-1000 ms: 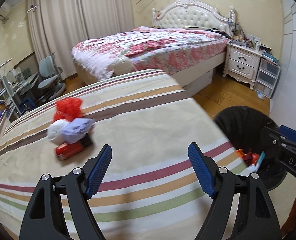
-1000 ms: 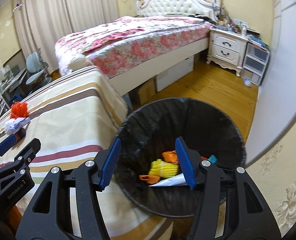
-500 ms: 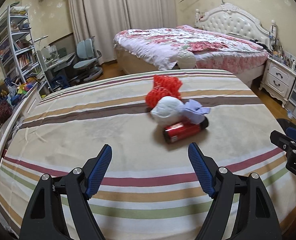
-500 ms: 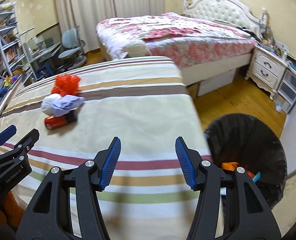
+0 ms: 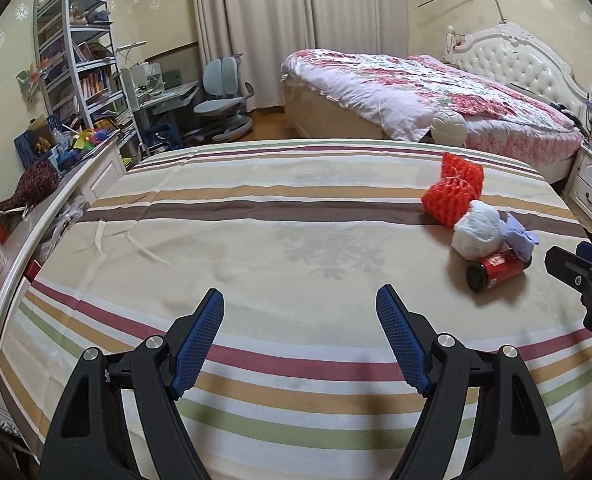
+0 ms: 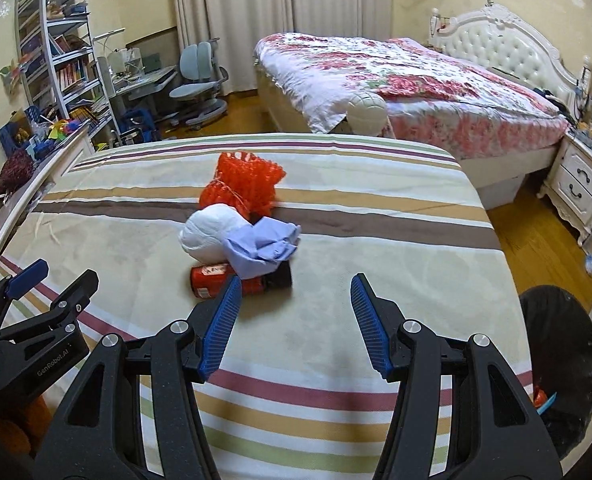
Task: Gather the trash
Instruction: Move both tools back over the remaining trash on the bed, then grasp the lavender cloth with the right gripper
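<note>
- My left gripper (image 5: 298, 334) hangs over the striped bed (image 5: 256, 240), jaws wide with nothing between them.
- My right gripper (image 6: 296, 314) has its jaws partly apart, also empty, just short of the trash.
- The trash lies in one touching heap toward the bed's right edge: red net (image 6: 242, 184), white wad (image 6: 208, 236), lilac cloth (image 6: 262, 246), red can (image 6: 212, 280).
- The black bin (image 6: 556, 364) stands on the floor beside that edge.
</note>
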Tool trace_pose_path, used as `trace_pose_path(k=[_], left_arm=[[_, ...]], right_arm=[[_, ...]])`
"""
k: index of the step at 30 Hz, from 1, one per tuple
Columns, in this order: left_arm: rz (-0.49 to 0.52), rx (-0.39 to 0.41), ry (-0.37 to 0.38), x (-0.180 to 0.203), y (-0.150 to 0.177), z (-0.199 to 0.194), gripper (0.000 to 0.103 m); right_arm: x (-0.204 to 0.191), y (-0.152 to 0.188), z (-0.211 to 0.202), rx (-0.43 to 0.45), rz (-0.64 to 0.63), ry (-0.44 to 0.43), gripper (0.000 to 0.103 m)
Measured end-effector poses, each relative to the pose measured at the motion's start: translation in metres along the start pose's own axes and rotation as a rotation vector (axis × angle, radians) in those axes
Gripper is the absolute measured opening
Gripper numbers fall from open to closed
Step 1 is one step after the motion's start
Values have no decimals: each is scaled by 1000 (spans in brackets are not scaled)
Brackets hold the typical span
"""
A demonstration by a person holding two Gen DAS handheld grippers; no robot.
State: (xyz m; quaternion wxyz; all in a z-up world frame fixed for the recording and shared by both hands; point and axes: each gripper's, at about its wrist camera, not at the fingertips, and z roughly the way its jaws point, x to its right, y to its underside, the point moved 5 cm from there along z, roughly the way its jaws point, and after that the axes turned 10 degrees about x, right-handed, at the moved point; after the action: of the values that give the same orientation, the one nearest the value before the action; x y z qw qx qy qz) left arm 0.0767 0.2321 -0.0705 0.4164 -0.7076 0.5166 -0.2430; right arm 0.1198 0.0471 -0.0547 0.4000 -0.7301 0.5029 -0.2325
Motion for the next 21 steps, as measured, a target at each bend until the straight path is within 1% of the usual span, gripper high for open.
trace_pose_path(k=[3,10,12,14,17,21], left_arm=[[-19,-9,-9,-8,1,3,76],[-27,-16,3,-9,4,5,76],[-24,-16,10,-8,4,5,76],[-22,-16,21,-5,3,6,76],[-12,-18,39,2,2,7,76],[8,-17,69,16,1,7,76]], right_arm=[[-9,-1,8,-8,-1,-14,55],[-18,-2,28,-36,-9,-4,55],[-16,-1,31,-43,-5,2,46],[-15,-1,31,-42,1,-1,45],[-13,-3,29,-32,-5,8,41],[-4,-3,24,-22,4,27,41]])
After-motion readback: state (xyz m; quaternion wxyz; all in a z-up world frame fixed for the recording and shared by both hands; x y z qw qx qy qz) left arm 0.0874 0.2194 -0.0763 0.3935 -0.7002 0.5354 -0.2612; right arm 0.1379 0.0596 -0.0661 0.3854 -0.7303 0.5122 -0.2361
